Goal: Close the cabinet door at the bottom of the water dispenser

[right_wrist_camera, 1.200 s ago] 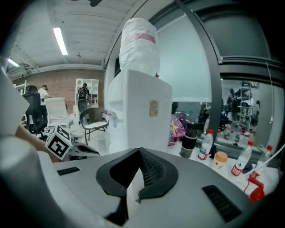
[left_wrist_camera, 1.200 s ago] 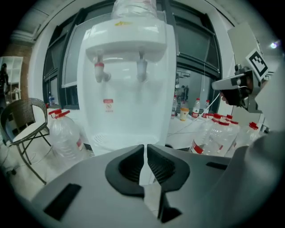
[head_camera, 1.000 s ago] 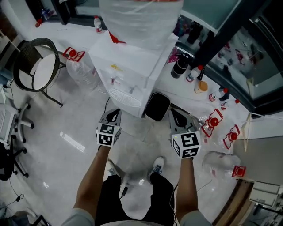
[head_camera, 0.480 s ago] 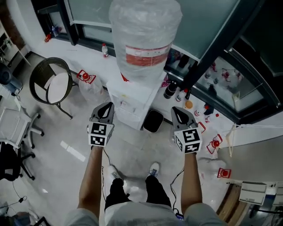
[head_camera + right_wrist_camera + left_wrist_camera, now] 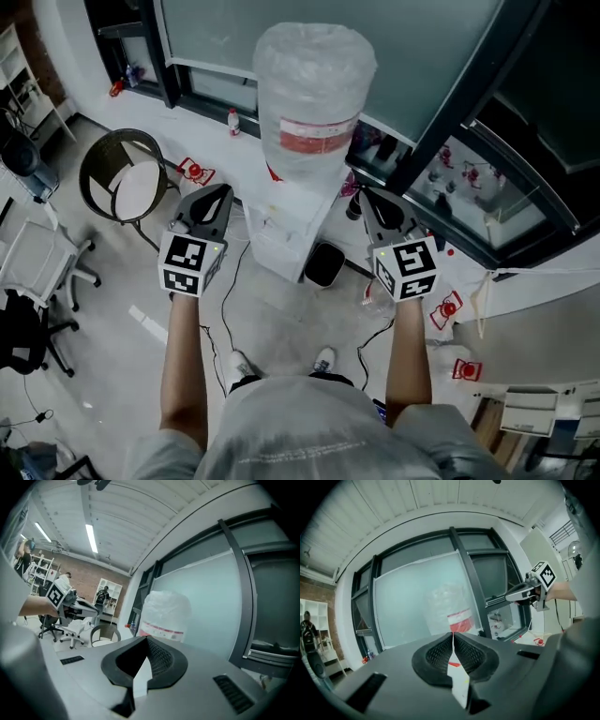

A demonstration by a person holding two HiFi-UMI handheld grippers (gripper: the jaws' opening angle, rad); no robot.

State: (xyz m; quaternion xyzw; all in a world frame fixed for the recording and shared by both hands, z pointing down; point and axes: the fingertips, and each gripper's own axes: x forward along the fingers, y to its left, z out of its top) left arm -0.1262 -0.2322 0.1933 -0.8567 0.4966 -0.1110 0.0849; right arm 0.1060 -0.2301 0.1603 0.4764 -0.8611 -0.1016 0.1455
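Flanking 1 water dispenser (image 5: 281,232) with 1 bottle (image 5: 314,94) on top: left gripper (image 5: 217,194) and right gripper (image 5: 370,197), both jaws together, empty. 1 black bin (image 5: 323,265) beside it.

Your left gripper (image 5: 217,195) and right gripper (image 5: 368,199) flank the water dispenser (image 5: 284,239), its big bottle (image 5: 314,94) between their tips, a black bin (image 5: 323,264) nearer the right one.

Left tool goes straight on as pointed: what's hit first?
Probably the wrapped water jug, dead ahead of the left tool and its shut jaws. Depth is unclear; it might slip past to the frosted window behind.
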